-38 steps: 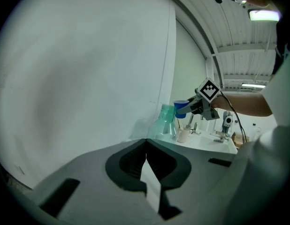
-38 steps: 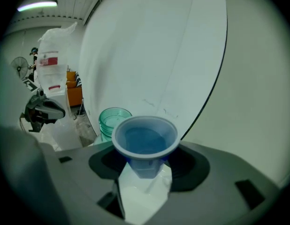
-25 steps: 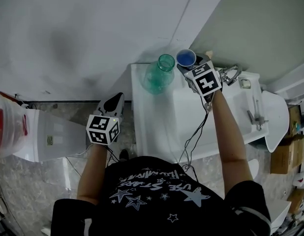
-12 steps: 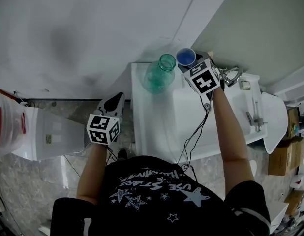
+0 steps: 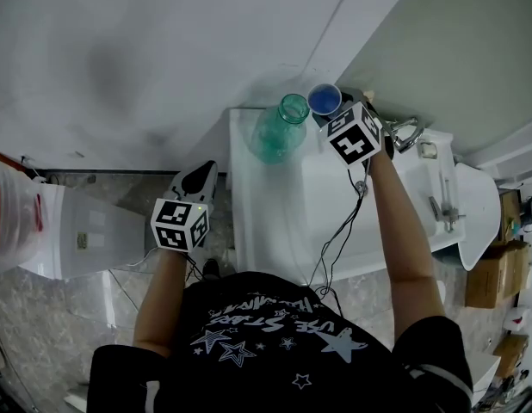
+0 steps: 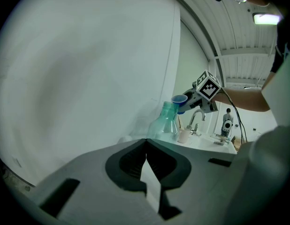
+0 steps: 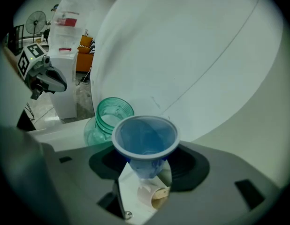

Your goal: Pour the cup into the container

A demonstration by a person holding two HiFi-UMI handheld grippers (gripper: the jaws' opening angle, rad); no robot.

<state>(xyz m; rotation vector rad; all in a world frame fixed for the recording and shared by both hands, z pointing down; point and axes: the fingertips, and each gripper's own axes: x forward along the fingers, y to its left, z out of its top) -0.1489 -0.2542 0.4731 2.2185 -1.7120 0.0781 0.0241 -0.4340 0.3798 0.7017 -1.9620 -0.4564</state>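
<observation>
A blue plastic cup [image 5: 324,100] sits between the jaws of my right gripper [image 5: 330,113], which is shut on its lower part. The cup hangs just right of the mouth of a green glass bottle [image 5: 279,132] standing on the white counter [image 5: 266,222]. In the right gripper view the cup [image 7: 145,139] opens toward the camera, with the bottle [image 7: 107,118] behind it to the left. Whether the cup holds anything I cannot tell. My left gripper [image 5: 200,175] is shut and empty, held off the counter's left edge. From the left gripper view the cup [image 6: 179,100] stands level with the bottle's rim [image 6: 169,106].
A sink with a chrome faucet [image 5: 404,132] lies right of the bottle. A small pale cup [image 6: 183,135] stands by the faucet. A white appliance [image 5: 77,239] is on the floor at the left, and cardboard boxes [image 5: 494,274] at the far right.
My right gripper has carried the blue cup a little to the left, closer to the bottle's mouth. The left gripper has stayed where it was.
</observation>
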